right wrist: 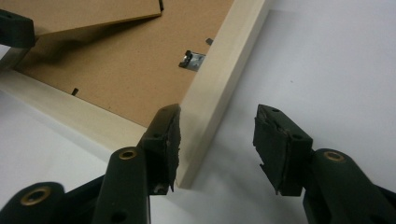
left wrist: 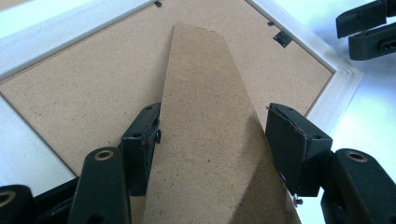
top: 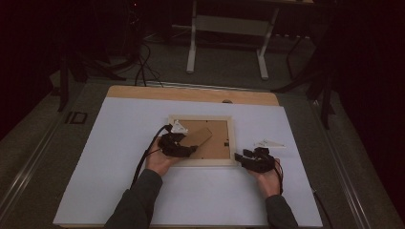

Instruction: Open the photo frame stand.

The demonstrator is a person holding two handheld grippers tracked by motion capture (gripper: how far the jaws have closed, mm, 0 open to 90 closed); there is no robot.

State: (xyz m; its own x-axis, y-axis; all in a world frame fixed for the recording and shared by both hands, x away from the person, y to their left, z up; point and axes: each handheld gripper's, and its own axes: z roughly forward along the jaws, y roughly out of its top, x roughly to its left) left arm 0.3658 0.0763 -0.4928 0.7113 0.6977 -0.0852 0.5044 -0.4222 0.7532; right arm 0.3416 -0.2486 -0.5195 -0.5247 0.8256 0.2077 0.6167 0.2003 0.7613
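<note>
A pale wooden picture frame (top: 201, 162) lies face down on the white tabletop, brown backing board (right wrist: 130, 65) up. Its cardboard stand (left wrist: 205, 107) is hinged up off the backing and tilted. My left gripper (left wrist: 212, 116) is shut on the stand, a pad against each long edge, over the frame's near left part (top: 188, 150). My right gripper (right wrist: 217, 116) stands open at the frame's near right corner (right wrist: 201, 121), which reaches between the jaws. The left pad (right wrist: 166, 140) rests against the frame's inner side. A metal retaining tab (right wrist: 192, 59) sits on the right rail.
The white sheet (top: 119, 157) covers a wooden table whose bare far edge (top: 191, 93) shows beyond it. Free white surface lies on both sides of the frame and in front of it. A desk's white legs (top: 192, 47) and cables (top: 143, 67) stand on the floor behind.
</note>
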